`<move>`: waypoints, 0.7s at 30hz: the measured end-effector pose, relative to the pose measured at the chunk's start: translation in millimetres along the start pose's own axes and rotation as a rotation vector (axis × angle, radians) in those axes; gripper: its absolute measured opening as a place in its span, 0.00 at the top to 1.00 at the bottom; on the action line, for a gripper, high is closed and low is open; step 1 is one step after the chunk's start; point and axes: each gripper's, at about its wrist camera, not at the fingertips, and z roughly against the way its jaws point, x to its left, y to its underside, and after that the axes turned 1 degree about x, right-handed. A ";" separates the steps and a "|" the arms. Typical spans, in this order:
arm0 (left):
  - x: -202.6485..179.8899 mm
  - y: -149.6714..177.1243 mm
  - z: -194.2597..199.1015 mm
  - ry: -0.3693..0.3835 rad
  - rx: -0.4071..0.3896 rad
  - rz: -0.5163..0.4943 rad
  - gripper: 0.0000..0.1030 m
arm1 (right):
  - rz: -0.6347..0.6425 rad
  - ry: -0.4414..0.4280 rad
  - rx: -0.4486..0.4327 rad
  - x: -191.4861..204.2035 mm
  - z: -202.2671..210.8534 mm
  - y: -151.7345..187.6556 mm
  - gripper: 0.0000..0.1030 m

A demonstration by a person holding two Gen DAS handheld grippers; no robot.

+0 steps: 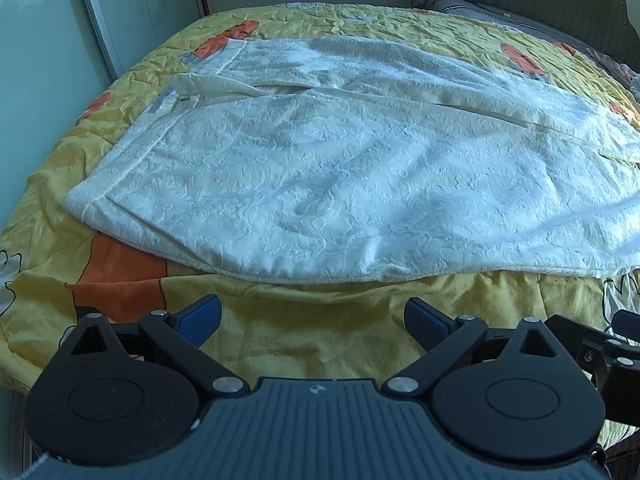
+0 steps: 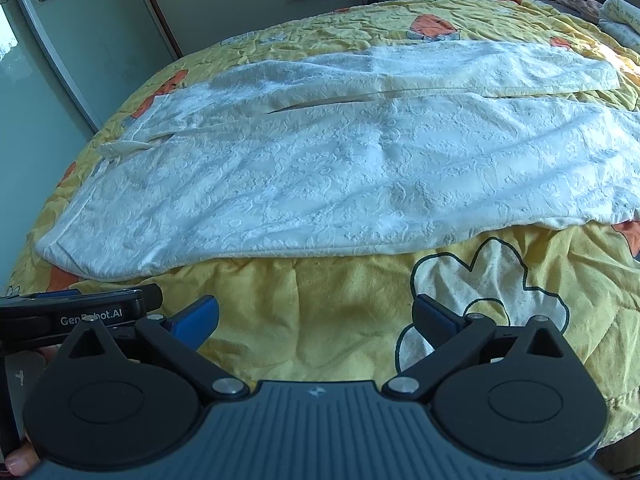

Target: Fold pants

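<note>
Yellow bedspread point(image 1: 320, 332); white pants point(image 1: 340, 184) flat on it.

The left gripper point(image 1: 313, 316) and right gripper point(image 2: 316, 316) hover level side by side, each with its blue-padded fingers point(image 1: 202, 314) spread wide apart, gripping nothing.

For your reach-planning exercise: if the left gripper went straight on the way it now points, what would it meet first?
Probably the yellow bedspread, just short of the white pants. The left gripper has its jaws open and empty, angled down at the bed; depth is unclear, so the pants' near edge may come first.
</note>
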 end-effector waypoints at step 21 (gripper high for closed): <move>-9.0 5.8 4.7 0.002 -0.006 0.011 0.04 | 0.011 -0.015 0.003 1.1 0.5 0.4 0.00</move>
